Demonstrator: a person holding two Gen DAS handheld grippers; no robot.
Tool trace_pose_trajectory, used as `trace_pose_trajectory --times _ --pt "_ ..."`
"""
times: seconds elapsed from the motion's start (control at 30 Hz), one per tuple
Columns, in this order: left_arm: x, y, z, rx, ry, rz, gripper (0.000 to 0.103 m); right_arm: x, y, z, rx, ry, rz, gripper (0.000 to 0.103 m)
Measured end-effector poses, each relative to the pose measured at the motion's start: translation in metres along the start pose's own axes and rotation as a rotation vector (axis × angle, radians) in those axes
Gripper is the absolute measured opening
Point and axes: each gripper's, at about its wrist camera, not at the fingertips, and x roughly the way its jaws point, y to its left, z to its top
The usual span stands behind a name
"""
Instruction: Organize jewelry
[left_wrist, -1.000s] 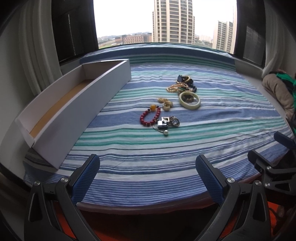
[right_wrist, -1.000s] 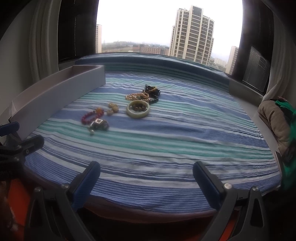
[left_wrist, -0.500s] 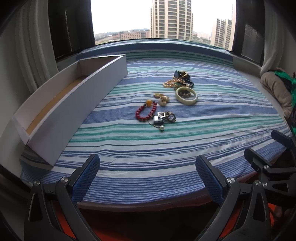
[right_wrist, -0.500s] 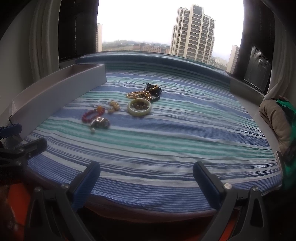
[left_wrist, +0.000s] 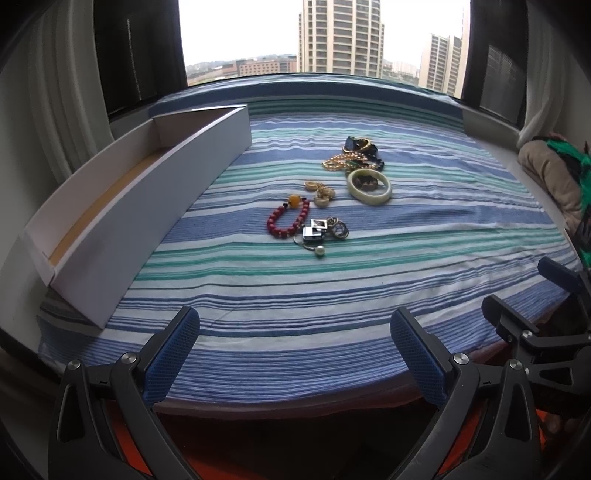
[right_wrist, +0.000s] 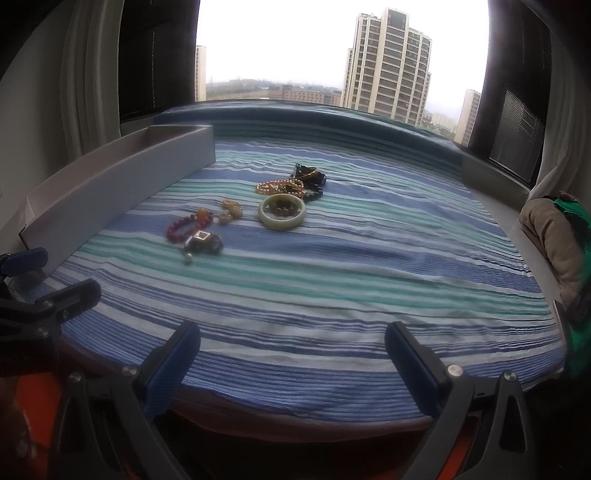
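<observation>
Both grippers were spread wide and held nothing: the left gripper (left_wrist: 295, 347) and the right gripper (right_wrist: 291, 354) hovered side by side at the near edge of the striped cloth (left_wrist: 369, 295), jaws pointed toward the window. All jewelry lay loose on the cloth, well ahead of both tools and right of the long white box (left_wrist: 147, 206), which stood open along the left side with no jewelry visible inside. Nearest the tools lay a tangle of silver pendants (left_wrist: 321, 230) with a single pearl (left_wrist: 320, 252) just in front; the red bracelet (left_wrist: 288, 219) touched that tangle on its left. Beyond came the gold earrings (left_wrist: 320, 192), then the pale bangle (left_wrist: 369, 182), then a heap of gold beads (left_wrist: 343, 162) and dark pieces (left_wrist: 360, 146) farthest off. By appearance, the bangle was rigid, smooth and probably brittle; it was best pinched across one wall of the ring, not spanned. The red bracelet would be light and limp, and would drape from any pinched bead. The pendant tangle and the far heap were likely to lift as clumps, since chains appeared interlinked. Small earrings and the pearl would be slippery and demanded a low, centred pinch against the soft cloth.
</observation>
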Motion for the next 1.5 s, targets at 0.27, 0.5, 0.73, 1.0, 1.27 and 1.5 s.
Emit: trace_pose_trajectory --times 0.27,0.5,0.73,1.0,1.27,1.5 --pt "-0.0014 -0.0008 -0.0010 0.007 0.002 -0.002 0.103 -0.0004 0.0014 0.0000 -0.002 0.002 0.005 0.102" --pt "-0.0006 -0.0015 -0.0013 0.007 0.005 -0.001 0.103 -0.0003 0.0015 -0.0003 -0.004 0.005 0.008 0.102" --pt "-0.0010 -0.0021 -0.0013 0.008 0.005 -0.001 0.103 -0.0014 0.0023 -0.0017 -0.005 0.005 0.013 0.102" --pt "-0.0017 -0.0021 -0.0014 0.006 0.004 -0.003 0.103 -0.0018 0.0022 -0.0011 -0.003 0.007 0.012 0.102" --pt "-0.0018 -0.0020 -0.0014 0.007 0.004 -0.003 0.103 -0.0014 0.0028 -0.0008 -0.005 0.008 0.012 0.102" --pt "-0.0018 -0.0019 -0.0013 0.007 0.005 -0.004 0.103 -0.0014 0.0035 -0.0008 -0.008 0.007 0.013 0.102"
